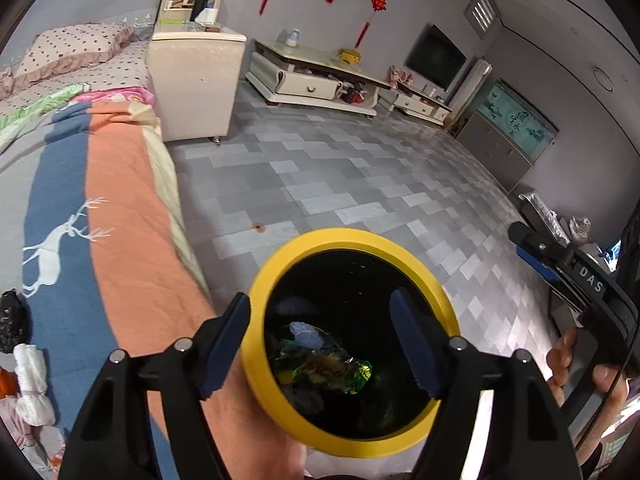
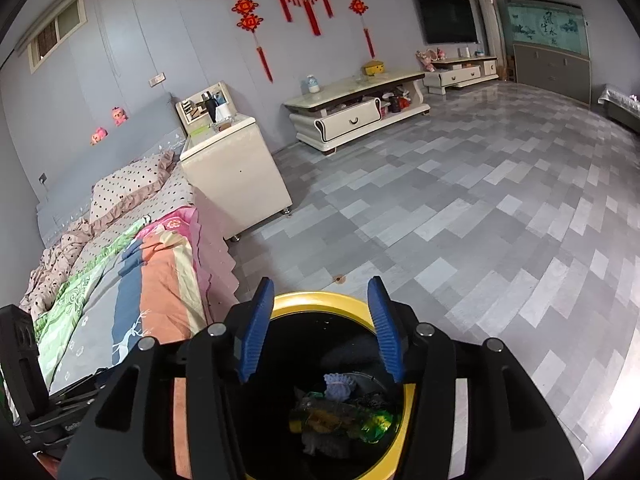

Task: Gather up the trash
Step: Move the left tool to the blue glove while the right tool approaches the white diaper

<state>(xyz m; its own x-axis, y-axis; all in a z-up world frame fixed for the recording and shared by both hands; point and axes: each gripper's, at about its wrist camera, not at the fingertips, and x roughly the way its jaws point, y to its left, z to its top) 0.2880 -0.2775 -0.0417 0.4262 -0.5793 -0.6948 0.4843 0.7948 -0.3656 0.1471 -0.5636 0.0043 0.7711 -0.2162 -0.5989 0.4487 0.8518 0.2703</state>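
1. My left gripper [image 1: 326,344] hangs over the yellow-rimmed bin [image 1: 352,242]; jaws spread wide, nothing between them.
2. My right gripper [image 2: 320,330] sits over the same bin [image 2: 320,300]; jaws parted, also holding nothing.
3. Trash lies at the bottom of the bin: a crumpled green wrapper [image 1: 332,372] with its long axis running left to right, and a bluish scrap [image 1: 306,334] just above it.
4. The bin stands on the grey tiled floor [image 1: 360,168], mouth up, beside the bed [image 1: 112,216].
5. Only the left view shows my other hand [image 1: 576,368] on its grip; only the right view shows the whole TV stand [image 2: 360,116].
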